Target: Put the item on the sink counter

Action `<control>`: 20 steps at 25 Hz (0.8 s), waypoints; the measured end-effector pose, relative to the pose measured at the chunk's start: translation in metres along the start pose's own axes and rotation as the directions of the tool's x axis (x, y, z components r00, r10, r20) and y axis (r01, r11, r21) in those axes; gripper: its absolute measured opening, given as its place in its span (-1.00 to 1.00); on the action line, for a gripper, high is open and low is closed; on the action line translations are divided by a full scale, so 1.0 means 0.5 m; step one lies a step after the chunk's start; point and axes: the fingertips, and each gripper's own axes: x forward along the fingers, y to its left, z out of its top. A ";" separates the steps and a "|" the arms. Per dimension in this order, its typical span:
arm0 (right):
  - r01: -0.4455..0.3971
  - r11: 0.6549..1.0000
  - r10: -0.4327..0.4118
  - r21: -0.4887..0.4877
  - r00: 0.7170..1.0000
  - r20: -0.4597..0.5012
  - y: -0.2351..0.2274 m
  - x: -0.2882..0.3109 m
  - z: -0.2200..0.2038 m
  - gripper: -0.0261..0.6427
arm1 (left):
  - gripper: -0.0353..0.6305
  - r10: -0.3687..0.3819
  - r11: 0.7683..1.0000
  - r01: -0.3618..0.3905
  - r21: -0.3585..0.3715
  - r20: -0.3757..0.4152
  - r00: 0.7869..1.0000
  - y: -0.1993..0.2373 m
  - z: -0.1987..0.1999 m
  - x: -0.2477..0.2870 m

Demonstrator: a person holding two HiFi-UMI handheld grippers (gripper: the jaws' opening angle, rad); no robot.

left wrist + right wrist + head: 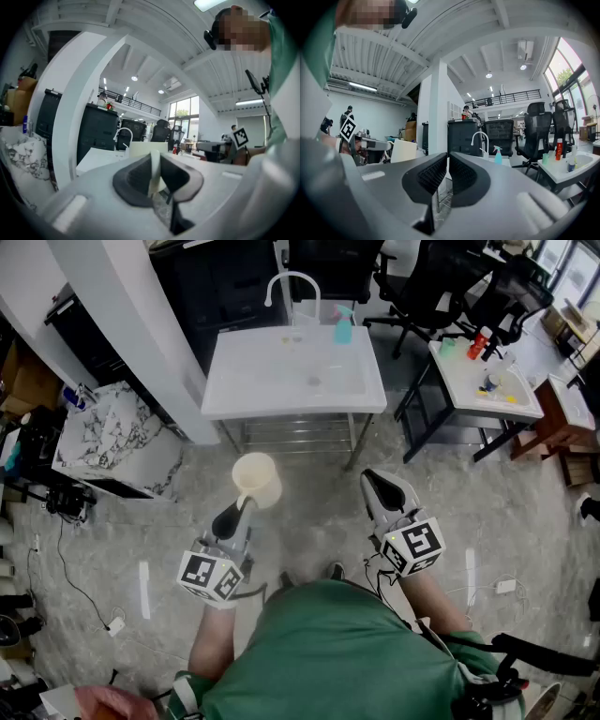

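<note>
A cream-coloured cup [256,479] hangs in the air over the floor, short of the white sink counter [291,371]. My left gripper [242,507] is shut on the cup's handle. In the left gripper view the handle [154,171] stands as a thin pale strip pinched between the dark pads, and the cup body [147,149] rises behind them. My right gripper [380,486] is at the right of the cup, apart from it; its jaws [447,176] are shut with nothing between them. The cup [403,151] also shows at the left in the right gripper view.
On the counter's far edge stand a curved faucet [291,282] and a teal spray bottle [342,327]. A marble-topped table [112,432] is at the left, a white table [483,381] with bottles at the right. Office chairs stand behind; cables lie on the floor.
</note>
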 end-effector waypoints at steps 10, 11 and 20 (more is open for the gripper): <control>-0.021 1.000 0.021 -0.013 1.000 0.006 -0.043 0.024 -0.034 -0.88 | -0.78 0.008 1.000 -0.009 0.021 0.023 1.000 -0.010 -0.022 0.051; -0.022 1.000 0.022 -0.011 1.000 0.005 -0.044 0.024 -0.036 -0.88 | -0.78 0.010 1.000 -0.010 0.023 0.023 1.000 -0.011 -0.024 0.052; -0.071 0.997 0.071 0.025 0.997 0.028 -0.100 0.008 -0.033 -0.88 | -0.78 0.062 0.997 -0.063 0.042 0.042 0.997 -0.040 -0.004 0.089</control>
